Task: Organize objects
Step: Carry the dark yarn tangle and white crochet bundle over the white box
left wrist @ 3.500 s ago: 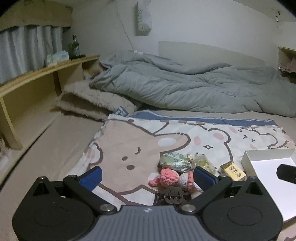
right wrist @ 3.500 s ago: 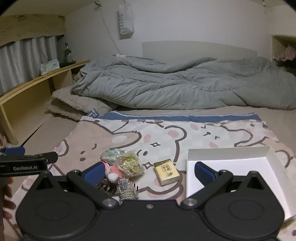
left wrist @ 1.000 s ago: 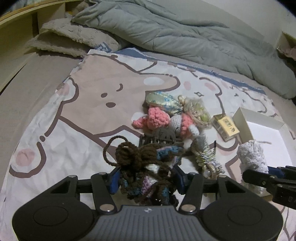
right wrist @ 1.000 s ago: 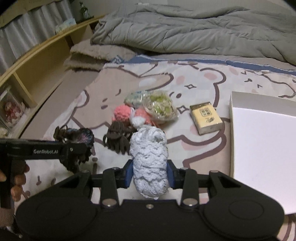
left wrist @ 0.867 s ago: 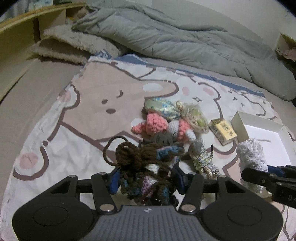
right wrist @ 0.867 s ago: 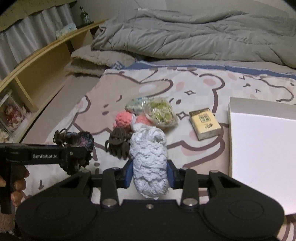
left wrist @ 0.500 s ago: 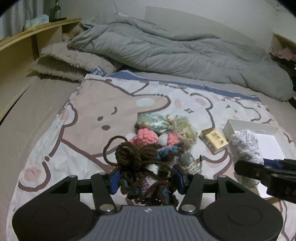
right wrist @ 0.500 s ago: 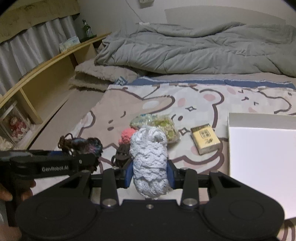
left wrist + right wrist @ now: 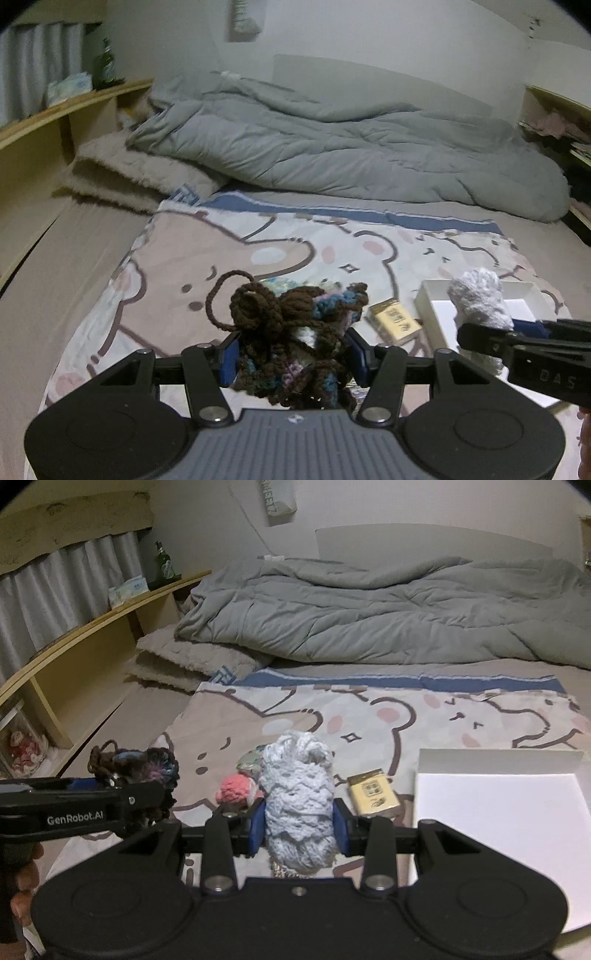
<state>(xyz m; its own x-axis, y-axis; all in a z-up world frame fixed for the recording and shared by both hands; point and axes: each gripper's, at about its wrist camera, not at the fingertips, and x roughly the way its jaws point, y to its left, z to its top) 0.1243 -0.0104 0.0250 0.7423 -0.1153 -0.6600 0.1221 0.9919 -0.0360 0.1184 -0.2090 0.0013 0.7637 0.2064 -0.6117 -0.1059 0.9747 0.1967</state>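
Left claw grips brown yarn; right claw grips white yarn beside box.

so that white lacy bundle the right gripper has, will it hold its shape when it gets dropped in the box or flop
The white lace bundle probably flops a little: it bulges above and below the right gripper's jaws, so it looks soft and squashable. It seems light, likely landing quietly in the white box without rolling. Loose loops might snag.
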